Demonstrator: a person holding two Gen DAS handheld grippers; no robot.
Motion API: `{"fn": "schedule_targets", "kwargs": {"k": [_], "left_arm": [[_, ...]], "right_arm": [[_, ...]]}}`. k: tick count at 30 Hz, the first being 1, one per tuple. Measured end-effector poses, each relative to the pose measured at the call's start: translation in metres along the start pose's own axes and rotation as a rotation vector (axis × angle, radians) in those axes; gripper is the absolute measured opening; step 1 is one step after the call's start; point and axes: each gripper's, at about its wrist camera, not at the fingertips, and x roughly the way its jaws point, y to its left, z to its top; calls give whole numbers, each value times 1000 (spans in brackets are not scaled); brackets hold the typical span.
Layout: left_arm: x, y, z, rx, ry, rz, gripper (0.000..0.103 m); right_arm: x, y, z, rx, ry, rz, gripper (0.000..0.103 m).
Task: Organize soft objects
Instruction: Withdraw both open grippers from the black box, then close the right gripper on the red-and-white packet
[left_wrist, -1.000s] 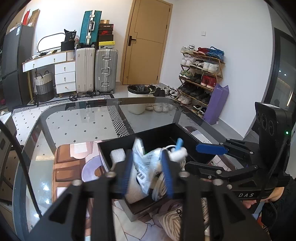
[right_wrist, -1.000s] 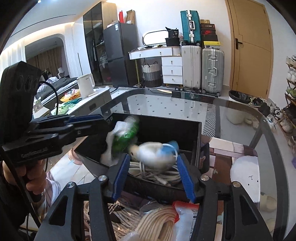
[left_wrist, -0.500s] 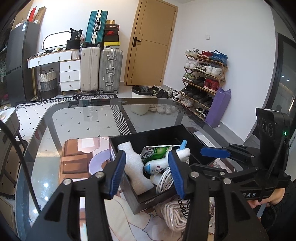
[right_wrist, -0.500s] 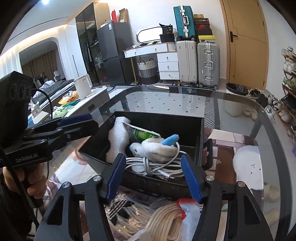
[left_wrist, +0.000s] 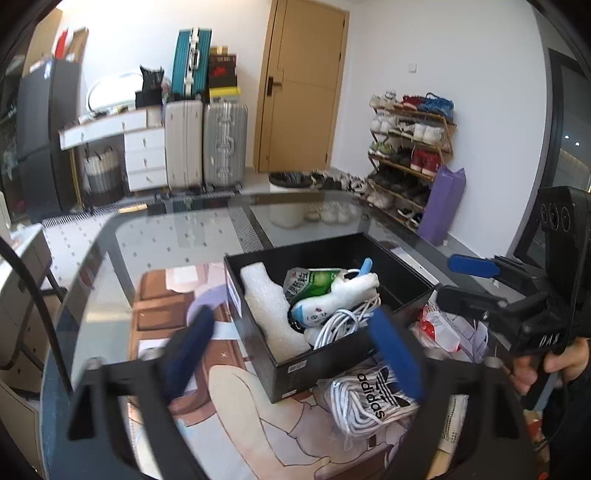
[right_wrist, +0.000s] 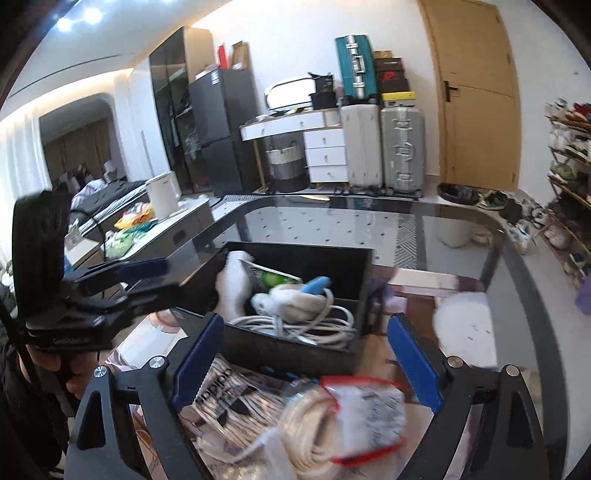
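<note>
Looking along your left gripper (left_wrist: 291, 347), you have its blue-padded jaws spread wide, having just been opening, and nothing is clamped between them. The open black rectangular box (left_wrist: 284, 363) on the glass-topped table (left_wrist: 166, 240) sits just beyond the pads, its near corner between them. Inside the box lie a white foam sheet (left_wrist: 271, 314) against the left wall, a green-and-white plastic packet (left_wrist: 308, 282), a white soft toy with a blue tip (left_wrist: 338, 299) and a coil of white cable (left_wrist: 345, 319). Touching the box's near wall, a clear bag with black lettering holding striped white laces (left_wrist: 365, 397) rests on the table by your right-hand pad. Your right gripper (left_wrist: 465, 280) shows at the box's right side, jaws apart.

From your right gripper's (right_wrist: 306, 356) own camera, its jaws have also just been opening, stand wide and grip nothing. The black box is just ahead, its near wall between the pads. On the near side of the box, below the jaws, lies a bundle of cream rope in a red-edged clear bag (right_wrist: 343, 413), beside the lettered bag. Your left gripper (right_wrist: 136, 275) hangs at the box's left side.
</note>
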Motion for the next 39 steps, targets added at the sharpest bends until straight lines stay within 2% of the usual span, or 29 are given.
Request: {"fn": "schedule_targets", "kwargs": {"k": [2,5,9,15,21,30,39], "left_arm": [[-3,-2,-2,15,-7,5,96],[-5,-4,-7,20,2,11,98],[-7,-4,-13,18,10,22,103],[-12,-9,-18,24,11,37,103],[-10,-12,-33,22,48,41,103],[-2,-20,-45,34,90,35,103],[6,-25,-51,43,124,26,103]], "right_arm": [[-7,-9,-5,23,1,-15,93],[-13,-17,-14,44,18,-34,101],[-20,-24,-24,46,34,-53,102],[-25,-27,-34,44,42,-73,102],[-24,-34,-38,58,55,-102,102],[-7,-45,-47,114,121,-127,102],[10,-49,-54,160,171,-102,102]]}}
